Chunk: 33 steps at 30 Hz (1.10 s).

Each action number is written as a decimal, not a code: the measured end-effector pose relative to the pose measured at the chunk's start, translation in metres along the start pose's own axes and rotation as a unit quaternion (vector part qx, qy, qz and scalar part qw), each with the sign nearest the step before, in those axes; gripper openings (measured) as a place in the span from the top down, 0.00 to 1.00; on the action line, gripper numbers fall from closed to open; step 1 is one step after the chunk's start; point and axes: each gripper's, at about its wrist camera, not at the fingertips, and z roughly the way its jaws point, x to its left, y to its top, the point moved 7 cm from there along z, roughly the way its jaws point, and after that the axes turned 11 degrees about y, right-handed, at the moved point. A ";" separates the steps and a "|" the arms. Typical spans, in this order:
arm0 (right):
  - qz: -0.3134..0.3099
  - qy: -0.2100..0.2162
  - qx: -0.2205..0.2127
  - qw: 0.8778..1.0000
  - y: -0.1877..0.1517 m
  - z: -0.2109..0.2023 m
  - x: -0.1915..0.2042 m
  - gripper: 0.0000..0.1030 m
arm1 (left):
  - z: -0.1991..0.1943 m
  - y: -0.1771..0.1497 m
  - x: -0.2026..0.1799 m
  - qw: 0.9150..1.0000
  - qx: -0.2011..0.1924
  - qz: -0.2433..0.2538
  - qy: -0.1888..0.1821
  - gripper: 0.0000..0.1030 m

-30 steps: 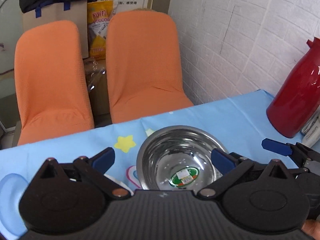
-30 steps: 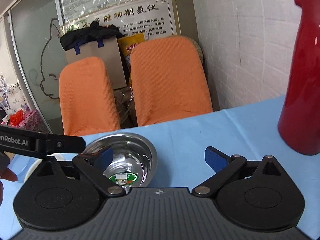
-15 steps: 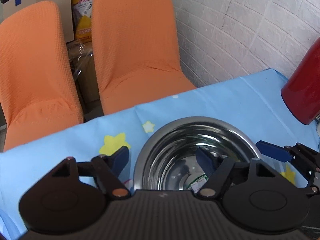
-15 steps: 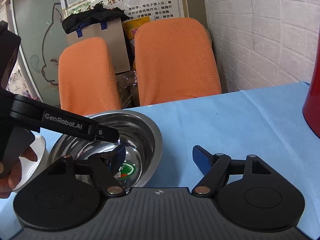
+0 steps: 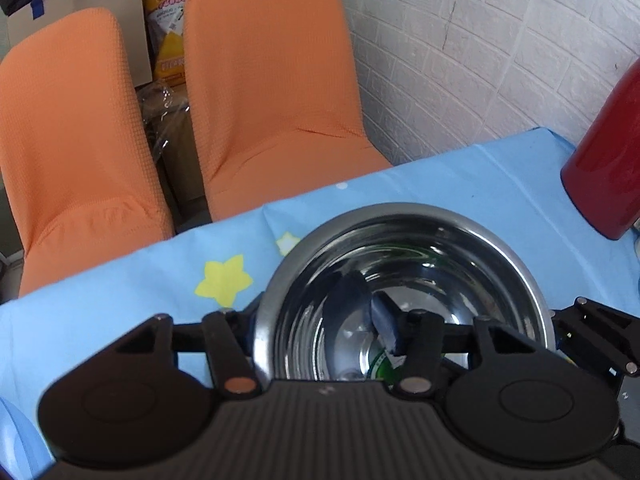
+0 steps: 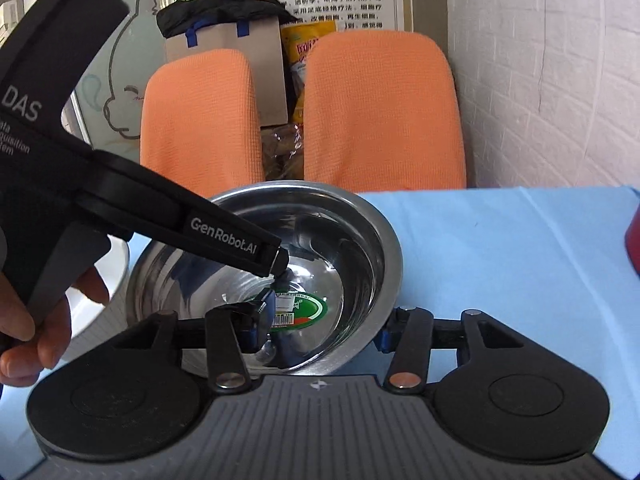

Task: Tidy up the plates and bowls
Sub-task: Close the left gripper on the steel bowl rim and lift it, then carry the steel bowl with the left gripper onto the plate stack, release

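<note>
left gripper [image 5: 320, 330] jaws pinching steel bowl [image 5: 420, 248] left rim, right gripper [image 6: 318, 330] clamping right rim

One steel bowl [image 5: 408, 264], one white bowl [image 6: 116, 256], two orange chairs [image 5: 276, 80], one red flask [image 5: 608, 168], two grippers [image 5: 316, 320]

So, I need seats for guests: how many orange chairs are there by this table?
2. The left chair and the right chair stand side by side beyond the table; others may be out of view.
</note>
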 end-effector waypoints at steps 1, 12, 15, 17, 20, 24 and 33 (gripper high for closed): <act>-0.004 0.002 -0.004 1.000 0.002 -0.005 0.002 0.17 | -0.007 0.000 0.000 1.000 -0.003 -0.003 -0.003 0.48; -0.028 0.018 0.001 0.999 -0.027 -0.076 0.049 0.08 | -0.095 -0.058 -0.016 1.000 -0.001 -0.006 0.000 0.48; -0.025 0.021 0.003 0.999 -0.048 -0.102 0.065 0.05 | -0.121 -0.093 -0.025 1.000 0.000 -0.002 -0.007 0.48; -0.020 0.022 0.004 1.000 -0.065 -0.119 0.076 0.02 | -0.136 -0.119 -0.030 1.000 0.003 -0.002 -0.013 0.48; -0.014 0.026 0.014 0.999 -0.092 -0.139 0.092 0.00 | -0.151 -0.154 -0.037 1.000 0.008 0.004 -0.013 0.48; -0.010 0.029 0.028 0.999 -0.122 -0.155 0.109 0.00 | -0.164 -0.194 -0.042 1.000 0.021 0.011 -0.016 0.48; -0.015 0.049 0.047 0.998 -0.161 -0.172 0.132 0.00 | -0.187 -0.251 -0.041 0.999 0.027 0.009 -0.026 0.48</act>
